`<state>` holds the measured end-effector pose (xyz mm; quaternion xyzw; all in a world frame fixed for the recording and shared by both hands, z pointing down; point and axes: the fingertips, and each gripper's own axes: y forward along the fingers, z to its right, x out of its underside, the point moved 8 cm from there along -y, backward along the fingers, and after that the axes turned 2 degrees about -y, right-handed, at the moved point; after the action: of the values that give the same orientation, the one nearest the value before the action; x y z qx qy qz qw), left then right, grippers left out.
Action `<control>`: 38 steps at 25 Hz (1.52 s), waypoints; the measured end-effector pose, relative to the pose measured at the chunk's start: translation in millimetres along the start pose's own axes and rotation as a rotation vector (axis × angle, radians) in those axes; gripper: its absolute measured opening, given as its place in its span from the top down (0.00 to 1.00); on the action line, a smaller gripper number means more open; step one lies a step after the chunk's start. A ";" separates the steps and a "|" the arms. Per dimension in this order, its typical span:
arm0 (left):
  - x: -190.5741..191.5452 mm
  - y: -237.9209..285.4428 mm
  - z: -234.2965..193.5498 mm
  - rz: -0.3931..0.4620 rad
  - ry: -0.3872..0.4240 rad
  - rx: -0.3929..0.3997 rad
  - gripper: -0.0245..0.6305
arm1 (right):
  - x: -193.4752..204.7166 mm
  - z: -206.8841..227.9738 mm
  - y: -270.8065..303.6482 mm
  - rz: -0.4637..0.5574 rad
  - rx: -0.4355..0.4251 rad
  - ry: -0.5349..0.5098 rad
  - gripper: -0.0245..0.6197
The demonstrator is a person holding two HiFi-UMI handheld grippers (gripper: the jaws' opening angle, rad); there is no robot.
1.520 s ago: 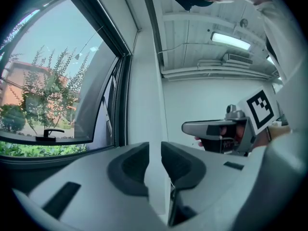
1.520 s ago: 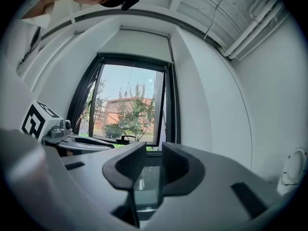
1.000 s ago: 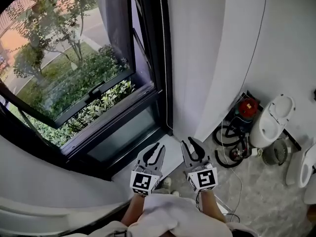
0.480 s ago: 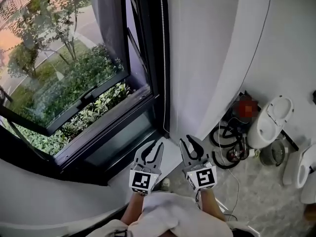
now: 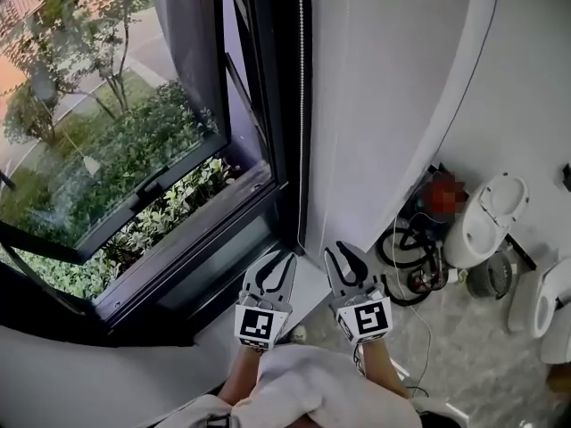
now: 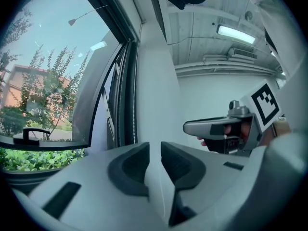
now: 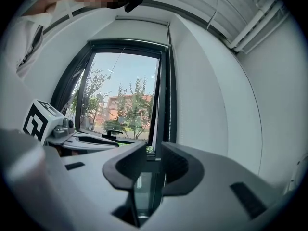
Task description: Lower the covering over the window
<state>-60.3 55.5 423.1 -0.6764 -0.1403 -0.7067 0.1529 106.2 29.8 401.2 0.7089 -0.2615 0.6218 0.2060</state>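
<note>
L tool (image 5: 284, 263) & R tool (image 5: 342, 255) side by side below window (image 5: 196, 239) lower-right corner. Both jaws apart, nothing between; R's just narrowed slightly.

no legible text, labels, brands or numbers in any view

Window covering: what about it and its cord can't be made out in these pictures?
- Covering: the head view's top edge cuts off the window top; the right gripper view shows only a pale bar there, too small to identify.
- Bead cord: upper end cut off by the head view's top edge.
- Red floor item: blurred in head view.
</note>
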 end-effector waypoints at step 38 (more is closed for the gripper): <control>-1.0 121.8 -74.4 0.027 0.019 0.022 0.84 | 11.0 48.8 119.1 -0.033 -0.005 -0.009 0.83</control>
<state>-78.8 -86.0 417.8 -0.6700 -0.1374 -0.7092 0.1709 70.3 -94.2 401.2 0.7153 -0.2523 0.6145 0.2171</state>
